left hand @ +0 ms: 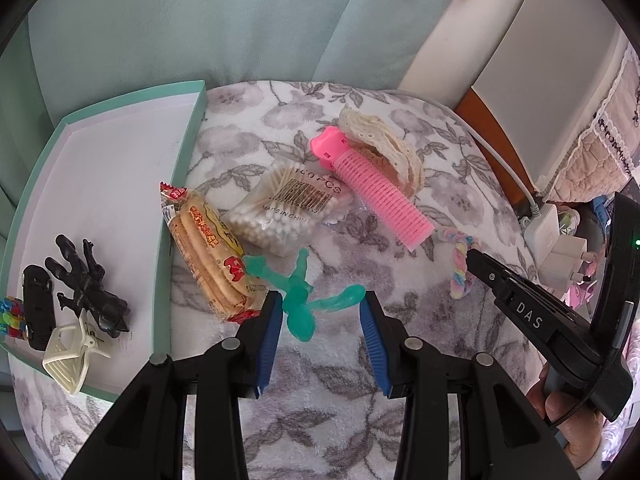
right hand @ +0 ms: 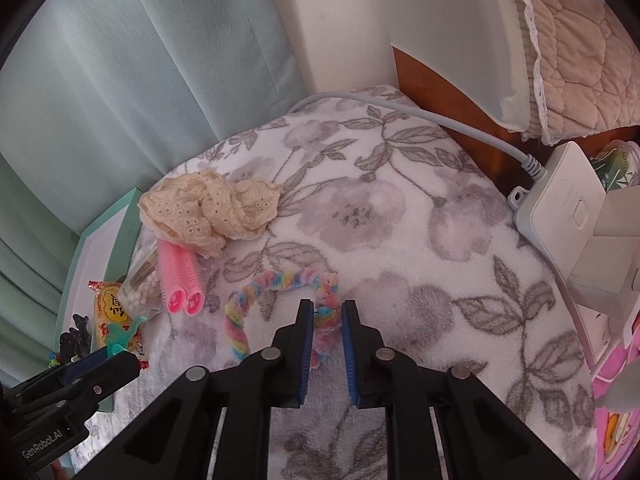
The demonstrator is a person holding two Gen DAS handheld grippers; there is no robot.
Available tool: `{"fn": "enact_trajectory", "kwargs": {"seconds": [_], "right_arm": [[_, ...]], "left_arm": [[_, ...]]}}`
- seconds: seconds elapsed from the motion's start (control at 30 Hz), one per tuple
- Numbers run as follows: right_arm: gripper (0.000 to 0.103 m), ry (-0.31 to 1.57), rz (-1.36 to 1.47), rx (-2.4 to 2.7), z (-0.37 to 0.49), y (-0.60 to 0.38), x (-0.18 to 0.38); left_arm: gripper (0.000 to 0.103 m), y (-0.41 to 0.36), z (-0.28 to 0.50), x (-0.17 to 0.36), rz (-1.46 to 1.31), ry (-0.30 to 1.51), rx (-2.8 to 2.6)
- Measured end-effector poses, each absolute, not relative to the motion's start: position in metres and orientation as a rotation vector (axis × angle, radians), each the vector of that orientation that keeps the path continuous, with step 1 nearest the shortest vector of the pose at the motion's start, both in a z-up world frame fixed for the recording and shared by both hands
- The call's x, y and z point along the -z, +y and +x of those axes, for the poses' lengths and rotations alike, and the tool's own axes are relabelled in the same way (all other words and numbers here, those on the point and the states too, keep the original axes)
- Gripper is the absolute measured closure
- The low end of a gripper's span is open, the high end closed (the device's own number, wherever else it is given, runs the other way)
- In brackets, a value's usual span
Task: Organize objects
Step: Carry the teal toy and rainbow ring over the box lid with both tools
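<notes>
My left gripper [left hand: 320, 300] is open, its blue pads on either side of a teal stretchy figure [left hand: 302, 300] lying on the floral blanket. In the right wrist view my right gripper [right hand: 326, 310] is shut on one end of a rainbow twisted cord [right hand: 280, 282]; the rest of the cord arches away on the blanket. A teal box [left hand: 182, 184] with a white floor lies at the left, holding a black toy figure [left hand: 88, 288], a black car [left hand: 38, 312] and a white claw clip [left hand: 72, 348]. The right gripper [left hand: 476, 258] shows from the side, over the cord [left hand: 460, 276].
Between the box and the cord lie a biscuit packet [left hand: 208, 256], a bag of cotton swabs [left hand: 288, 208], a pink hair roller [left hand: 372, 192] and a cream lace scrunchie [left hand: 384, 148]. A white power strip [right hand: 568, 208] with a cable sits at the blanket's right edge. Curtains hang behind.
</notes>
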State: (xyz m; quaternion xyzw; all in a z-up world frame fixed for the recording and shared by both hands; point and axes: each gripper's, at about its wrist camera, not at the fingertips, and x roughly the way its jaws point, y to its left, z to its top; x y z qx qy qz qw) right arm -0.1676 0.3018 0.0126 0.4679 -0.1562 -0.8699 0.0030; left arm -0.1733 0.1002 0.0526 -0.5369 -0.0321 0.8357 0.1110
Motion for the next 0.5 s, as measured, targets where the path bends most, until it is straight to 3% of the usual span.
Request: {"fn": "enact_trajectory", "kwargs": {"seconds": [0.5], "right_arm": [[0.089,-0.468,1.337,2.79,-0.155,0.295,-0.059]], "left_arm": [[0.062,0.082,-0.162,-0.079,-1.493,-0.165,-2.494]]}}
